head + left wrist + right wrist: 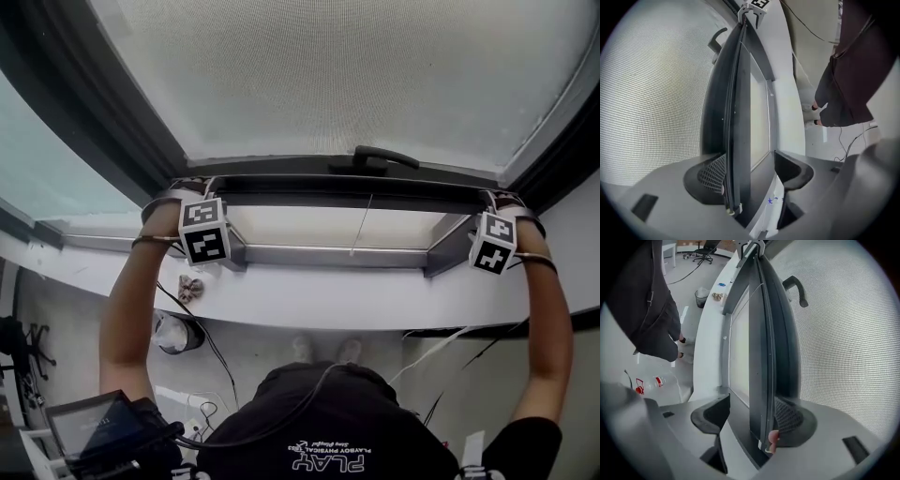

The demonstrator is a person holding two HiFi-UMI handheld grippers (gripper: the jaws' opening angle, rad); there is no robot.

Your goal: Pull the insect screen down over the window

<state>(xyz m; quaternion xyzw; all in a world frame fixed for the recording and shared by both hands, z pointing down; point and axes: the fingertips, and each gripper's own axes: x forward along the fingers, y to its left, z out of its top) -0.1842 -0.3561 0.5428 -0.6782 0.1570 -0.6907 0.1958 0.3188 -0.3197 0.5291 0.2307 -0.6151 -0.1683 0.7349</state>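
Note:
The insect screen's mesh [328, 75] covers the pane above its dark bottom bar [356, 183], which carries a black handle [375, 157] at mid-length. My left gripper [185, 192] sits over the bar's left end and my right gripper [503, 202] over its right end. In the left gripper view the bar [736, 117] runs between the open jaws of the left gripper [752, 176], against the mesh-side jaw, with a gap to the other. The right gripper [750, 416] straddles the bar [764, 333] the same way. Below the bar, part of the window stands uncovered.
A white sill [328, 300] runs below the window, with a small object [192, 286] on it. On the floor are a bin [173, 333], cables and a plastic bottle [649, 383]. The person's body stands close behind the sill.

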